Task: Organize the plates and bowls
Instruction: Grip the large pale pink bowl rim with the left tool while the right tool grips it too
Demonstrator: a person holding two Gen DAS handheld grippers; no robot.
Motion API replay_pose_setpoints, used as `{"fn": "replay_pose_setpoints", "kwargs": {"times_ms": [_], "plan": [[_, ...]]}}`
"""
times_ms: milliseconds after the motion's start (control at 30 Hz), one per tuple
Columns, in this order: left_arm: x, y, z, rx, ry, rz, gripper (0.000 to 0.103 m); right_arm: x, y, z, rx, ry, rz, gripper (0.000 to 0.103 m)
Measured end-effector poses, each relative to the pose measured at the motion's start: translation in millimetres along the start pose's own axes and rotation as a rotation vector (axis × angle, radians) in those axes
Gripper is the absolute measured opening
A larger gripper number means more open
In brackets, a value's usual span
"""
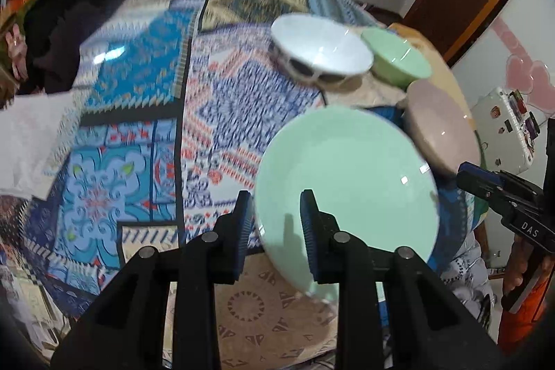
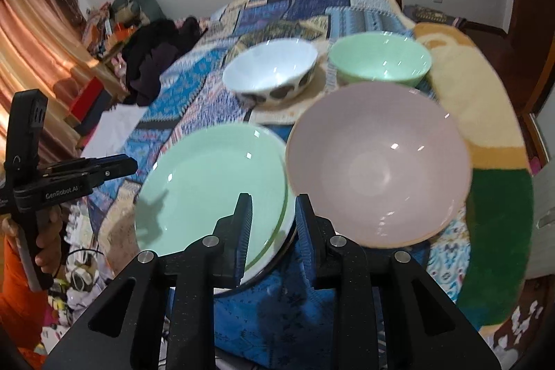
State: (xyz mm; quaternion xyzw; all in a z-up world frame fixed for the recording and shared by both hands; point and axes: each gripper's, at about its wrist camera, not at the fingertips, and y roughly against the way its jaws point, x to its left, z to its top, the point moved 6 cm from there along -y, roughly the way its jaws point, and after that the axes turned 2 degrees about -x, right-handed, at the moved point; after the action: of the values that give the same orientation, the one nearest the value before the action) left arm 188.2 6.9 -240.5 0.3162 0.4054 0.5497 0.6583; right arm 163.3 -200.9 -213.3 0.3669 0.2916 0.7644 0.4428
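Left tongs: the left gripper (image 1: 275,196) hangs over the near left rim of the green plate (image 2: 211,182). Its jaws stand a narrow gap apart with nothing pinched between them, and one finger throws a shadow on the plate.
Left hand: a hand (image 2: 48,245) in an orange sleeve (image 2: 20,300) grips the handle from below. The tool points steeply down at the near edge of the patchwork cover (image 2: 194,85).
Dark clothes: a heap of them (image 2: 156,58) lies at the far left edge, well apart from the dishes.
Green plate: it lies flat near the near edge. A white rim with a green line shows under its right side, so it seems to be stacked on another plate, which would be the sorting in hand.
White bowl: it (image 2: 270,68) stands upright behind the green plate, towards the middle of the cover.
Right tongs: the right gripper (image 2: 274,200) points steeply down above the seam where the two plates meet. Its jaws are a little apart and clamp nothing.
Pink plate: it (image 2: 381,162) sits just beside the green plate on the right, and its rim seems to touch or overlap the green one.
Green bowl: it (image 2: 380,58) stands upright behind the pink plate, just beside the white bowl.
Judgement: plates are in front and bowls behind, so the bowls probably remain to be nested.
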Motion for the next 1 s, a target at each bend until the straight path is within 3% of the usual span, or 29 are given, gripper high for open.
{"fn": "replay_pose_setpoints", "kwargs": {"times_ms": [167,333,433,633,1000], "plan": [[-28,15,20,-0.060,-0.053,-0.012,0.040,-15,22,15,-0.073,-0.013,-0.033,0.026],[-61,18,42,-0.122,-0.102,-0.025,0.060,-41,42,24,-0.132,-0.051,-0.077,0.040],[-78,10,55,-0.131,-0.117,-0.043,0.064,-57,49,28,-0.154,-0.072,-0.111,0.044],[-108,-18,70,-0.107,-0.147,-0.065,0.069,-86,52,29,-0.162,-0.111,-0.169,0.048],[-148,-91,75,0.022,-0.185,-0.099,0.069,-127,28,17,-0.101,-0.203,-0.163,0.048]]}}
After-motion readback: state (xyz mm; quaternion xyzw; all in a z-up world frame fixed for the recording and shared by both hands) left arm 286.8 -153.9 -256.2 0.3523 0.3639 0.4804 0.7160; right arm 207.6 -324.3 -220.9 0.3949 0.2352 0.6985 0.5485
